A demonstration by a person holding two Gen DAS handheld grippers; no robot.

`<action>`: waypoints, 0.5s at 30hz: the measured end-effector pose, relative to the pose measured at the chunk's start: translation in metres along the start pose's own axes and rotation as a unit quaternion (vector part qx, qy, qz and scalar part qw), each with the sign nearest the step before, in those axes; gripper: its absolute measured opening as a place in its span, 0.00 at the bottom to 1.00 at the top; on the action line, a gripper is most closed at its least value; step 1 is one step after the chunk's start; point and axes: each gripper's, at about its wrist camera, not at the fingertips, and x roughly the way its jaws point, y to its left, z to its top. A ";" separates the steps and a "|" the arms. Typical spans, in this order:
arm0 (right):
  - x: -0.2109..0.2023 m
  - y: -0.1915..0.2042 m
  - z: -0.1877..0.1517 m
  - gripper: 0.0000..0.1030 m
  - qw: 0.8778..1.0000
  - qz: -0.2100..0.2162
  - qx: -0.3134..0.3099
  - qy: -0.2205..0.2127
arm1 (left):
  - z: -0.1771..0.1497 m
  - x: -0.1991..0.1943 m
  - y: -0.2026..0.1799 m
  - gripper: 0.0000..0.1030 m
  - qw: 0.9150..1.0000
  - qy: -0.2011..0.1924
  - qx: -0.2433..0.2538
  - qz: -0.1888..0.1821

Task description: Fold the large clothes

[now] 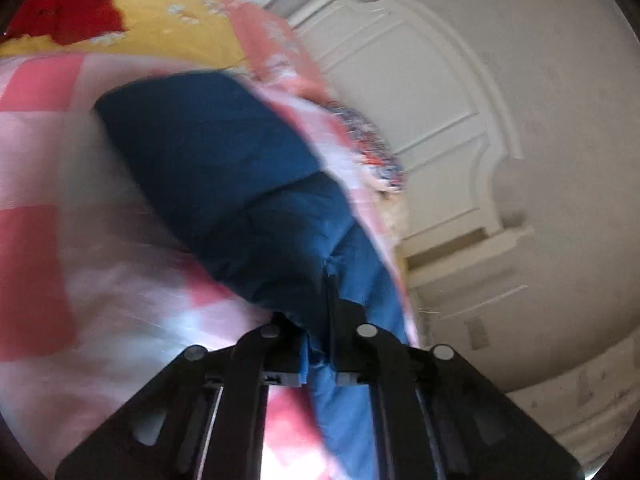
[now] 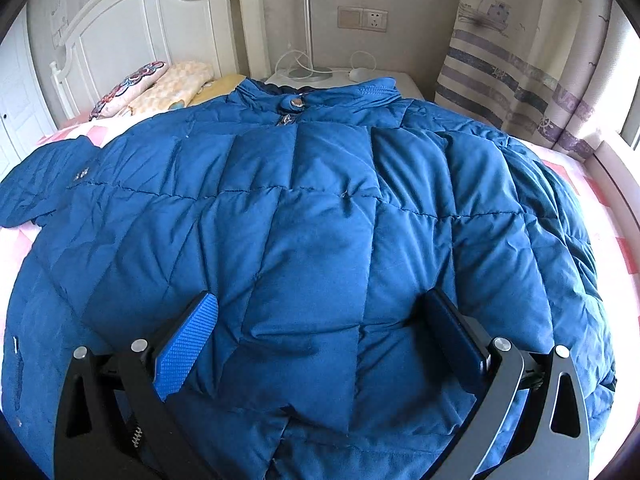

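Blue jacket [image 2: 304,216]: one | left gripper [image 1: 320,344] pinching it | right gripper [image 2: 320,344] spread

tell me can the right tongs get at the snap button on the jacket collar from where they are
Probably yes: the right tongs are open over the jacket, and nothing lies between them and the snap button.

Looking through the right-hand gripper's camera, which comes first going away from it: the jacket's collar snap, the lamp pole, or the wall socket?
From the right gripper, open over the blue jacket:
1. Collar snap, at the jacket's far edge, centre.
2. Lamp pole, on the nightstand behind the collar.
3. Wall socket, on the wall behind, right of the pole.
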 end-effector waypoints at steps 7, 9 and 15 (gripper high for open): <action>-0.040 -0.051 -0.008 0.95 0.981 0.053 0.139 -0.126 | -0.122 -0.051 -0.147 0.03 0.960 0.009 0.244 -0.138; -0.052 -0.065 -0.012 0.95 0.970 0.054 0.170 -0.162 | -0.176 -0.056 -0.188 0.04 0.932 0.040 0.316 -0.174; -0.073 -0.100 -0.022 0.95 0.941 0.041 0.247 -0.226 | -0.381 -0.038 -0.247 0.30 0.805 0.164 0.540 -0.180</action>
